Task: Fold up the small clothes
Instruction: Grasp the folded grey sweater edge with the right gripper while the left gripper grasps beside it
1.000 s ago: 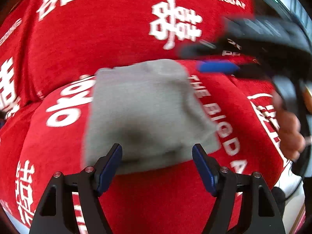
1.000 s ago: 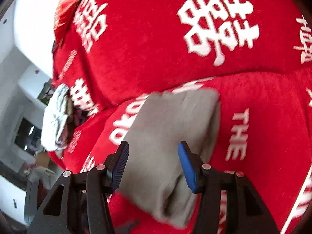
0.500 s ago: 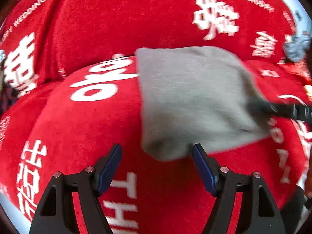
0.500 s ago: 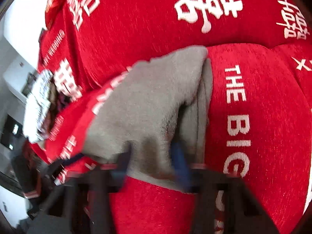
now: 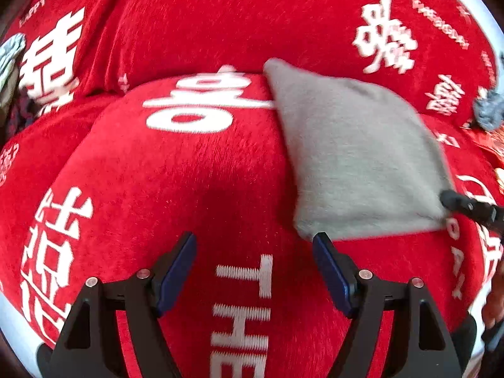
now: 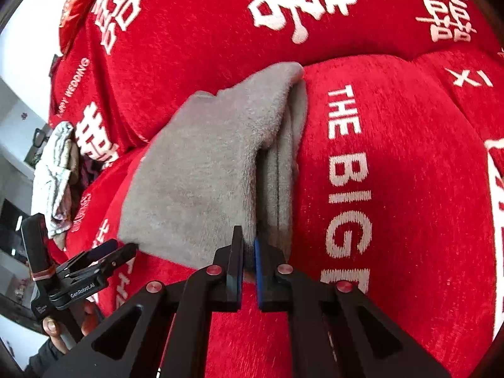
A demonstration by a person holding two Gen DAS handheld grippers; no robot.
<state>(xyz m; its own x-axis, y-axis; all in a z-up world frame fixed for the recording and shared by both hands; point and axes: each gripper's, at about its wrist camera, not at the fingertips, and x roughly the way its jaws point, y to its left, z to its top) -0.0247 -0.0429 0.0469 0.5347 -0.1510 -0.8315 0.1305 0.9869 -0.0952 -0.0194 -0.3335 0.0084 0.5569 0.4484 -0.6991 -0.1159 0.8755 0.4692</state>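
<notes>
Cloth [image 6: 201, 170], grey and folded, is lying on the red cushion [image 6: 393, 189]. The right hand-held gripper [image 6: 249, 252] is pinching its near edge. The left hand-held gripper [image 5: 255, 264] is gaping wide, holding nothing.

I see a red plush sofa cushion [image 6: 409, 189] printed with white lettering; a folded grey knit garment [image 6: 201, 173] lies directly on it, near its back edge.

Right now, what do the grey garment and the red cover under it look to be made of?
Grey garment: soft knit, probably fleecy cotton; matte, fuzzy nap, thick folded edges. Red cover: plush, chenille-like fabric; streaky pile sheen, with white lettering that looks woven or embroidered in.
</notes>
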